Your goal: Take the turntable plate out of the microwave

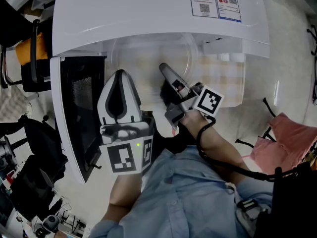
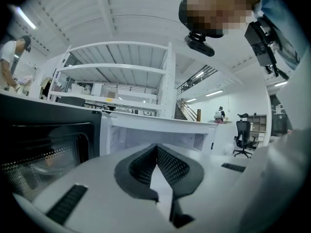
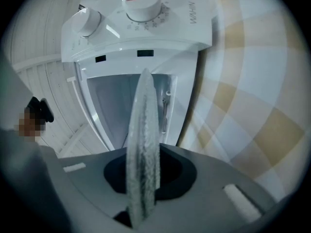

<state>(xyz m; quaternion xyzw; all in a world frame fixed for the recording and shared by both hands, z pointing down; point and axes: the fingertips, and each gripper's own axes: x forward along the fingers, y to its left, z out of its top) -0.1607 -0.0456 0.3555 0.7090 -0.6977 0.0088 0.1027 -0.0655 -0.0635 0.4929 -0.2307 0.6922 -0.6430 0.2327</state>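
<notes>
The right gripper (image 1: 166, 72) is reaching out level toward the white microwave (image 1: 148, 14), rolled onto its side. Its jaws are squeezing the near rim of the clear turntable plate (image 3: 143, 130), which is sitting at the microwave's open front, by the back edge of the checked counter (image 1: 225, 78). The left gripper (image 1: 119, 78) is pointing in beside the open door (image 1: 79, 113), with its jaws shut on nothing. A sticker (image 1: 215, 1) on top is showing a square code, and its words are too small to read.
</notes>
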